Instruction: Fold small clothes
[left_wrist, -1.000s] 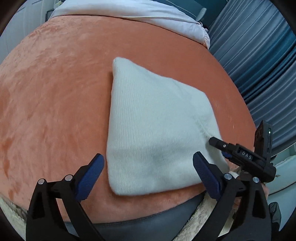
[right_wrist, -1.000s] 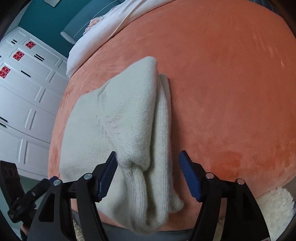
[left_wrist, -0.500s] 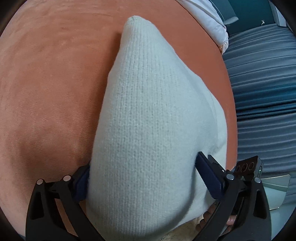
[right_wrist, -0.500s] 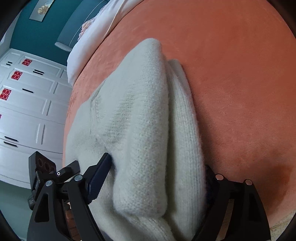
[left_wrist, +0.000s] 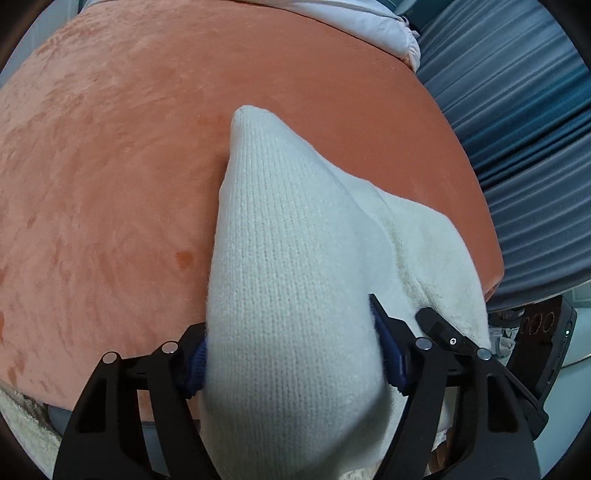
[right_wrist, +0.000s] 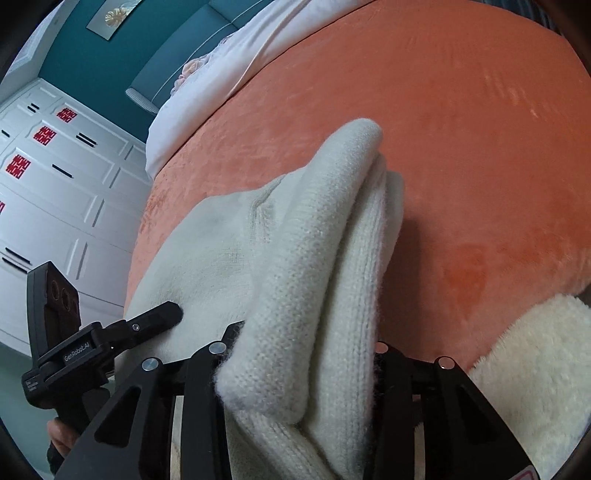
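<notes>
A cream knitted garment (left_wrist: 295, 266) lies folded on an orange plush blanket (left_wrist: 110, 166). My left gripper (left_wrist: 291, 354) is shut on its near left edge, the knit bulging up between the blue pads. My right gripper (right_wrist: 303, 354) is shut on the garment (right_wrist: 314, 258) at its near right edge, where thick folded layers and a ribbed hem bunch between the fingers. The held near edge is lifted off the blanket (right_wrist: 461, 129); the far end still rests on it. The left gripper's body (right_wrist: 92, 343) shows at the left of the right wrist view.
White bedding (right_wrist: 229, 66) lies at the far end of the bed. Blue-grey curtains (left_wrist: 524, 110) hang on the right. White wardrobe doors (right_wrist: 55, 177) stand on the left. A fluffy cream rug (right_wrist: 535, 369) lies below the bed's near edge.
Both grippers moved in over the garment's near edge, shut on it and lifted it; the flat garment now bunches up between the fingers.
</notes>
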